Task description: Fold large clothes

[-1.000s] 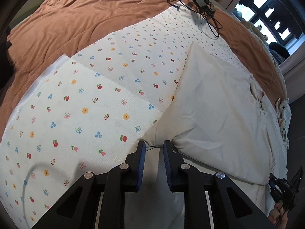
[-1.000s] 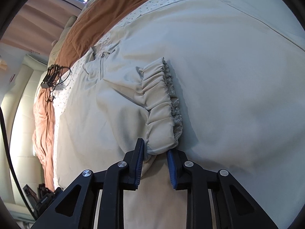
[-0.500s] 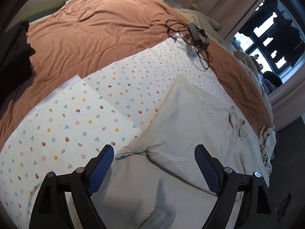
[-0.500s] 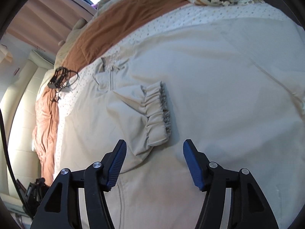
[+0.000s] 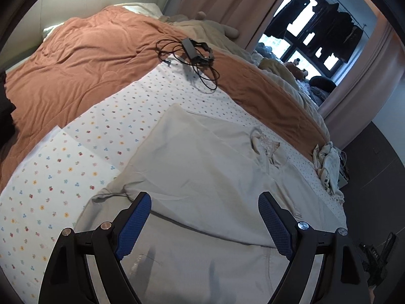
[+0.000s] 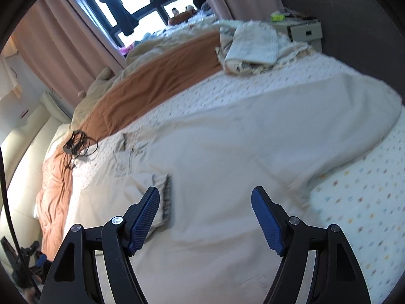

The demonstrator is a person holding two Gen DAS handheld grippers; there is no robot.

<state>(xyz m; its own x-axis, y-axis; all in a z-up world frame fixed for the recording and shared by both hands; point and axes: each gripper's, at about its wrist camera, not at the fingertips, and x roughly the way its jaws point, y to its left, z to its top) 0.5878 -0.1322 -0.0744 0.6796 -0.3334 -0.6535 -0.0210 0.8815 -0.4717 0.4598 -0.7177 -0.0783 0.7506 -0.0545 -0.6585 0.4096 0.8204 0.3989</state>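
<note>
A large cream garment [image 5: 202,167] lies spread on the flower-print sheet [image 5: 76,157] of a bed, with one side folded over the body. My left gripper [image 5: 205,225] is open and empty, above the garment's near part. In the right wrist view the same garment [image 6: 240,152] fills the middle, with a sleeve's gathered cuff [image 6: 165,197] folded onto its body. My right gripper [image 6: 205,217] is open and empty above the garment, just right of the cuff.
A rust-brown quilt [image 5: 76,58] covers the far side of the bed. A black charger with tangled cable [image 5: 192,50] lies on it. A pile of pale cloths [image 6: 253,45] sits at the bed's corner, by a small cabinet [image 6: 301,30]. Curtains and a window stand behind.
Both grippers let go of the garment, opened wide and pulled up and back. The left released the folded corner, the right released the sleeve cuff, which now lies on the body.
</note>
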